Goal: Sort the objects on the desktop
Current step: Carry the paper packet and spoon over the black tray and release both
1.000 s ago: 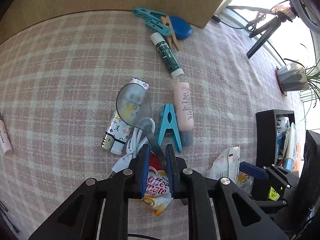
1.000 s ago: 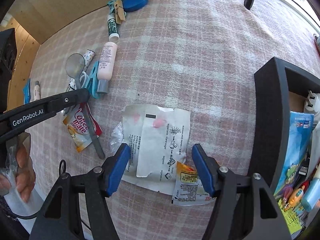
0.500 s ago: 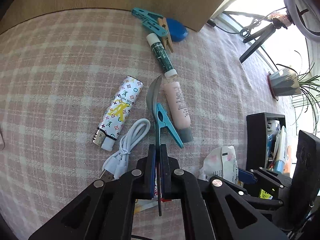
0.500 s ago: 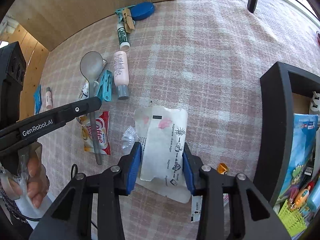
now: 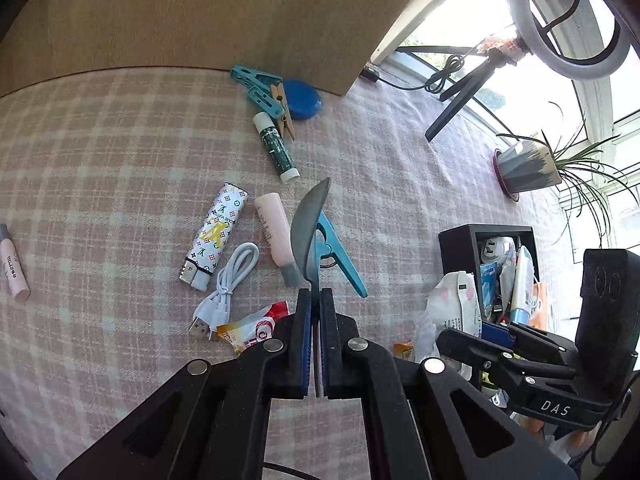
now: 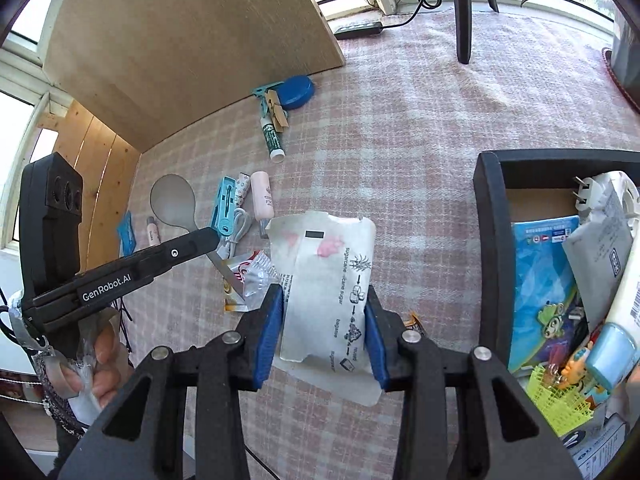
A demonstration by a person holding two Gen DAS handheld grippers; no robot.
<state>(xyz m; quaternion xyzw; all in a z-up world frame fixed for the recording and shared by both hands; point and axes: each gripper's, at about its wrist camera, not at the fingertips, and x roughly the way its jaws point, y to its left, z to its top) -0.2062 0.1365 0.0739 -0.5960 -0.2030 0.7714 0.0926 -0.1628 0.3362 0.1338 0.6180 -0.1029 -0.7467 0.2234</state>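
Note:
My left gripper (image 5: pixel 315 320) is shut on the handle of a grey metal spoon (image 5: pixel 308 232), which hangs edge-on above the checked cloth. The right wrist view shows the spoon's bowl (image 6: pixel 173 202) held up at the left. My right gripper (image 6: pixel 324 320) is shut on a white paper sugar packet (image 6: pixel 328 280), raised off the table, its blue pads pressing both sides. A black storage box (image 6: pixel 490 240), full of packets and small items, stands to the right. The same packet (image 5: pixel 452 308) shows beside the box (image 5: pixel 456 248) in the left wrist view.
On the cloth lie a patterned lighter (image 5: pixel 216 236), white USB cable (image 5: pixel 226 284), pink tube (image 5: pixel 274 236), blue clothespin (image 5: pixel 340 256), coffee sachet (image 5: pixel 256 326), green lip balm (image 5: pixel 276 152) and blue lid (image 5: pixel 304 99). A wooden board and plant pot (image 5: pixel 524 168) stand behind.
Left gripper closed on the spoon handle and lifted it, turning it edge-on. Right gripper closed on the white packet and raised it off the cloth.

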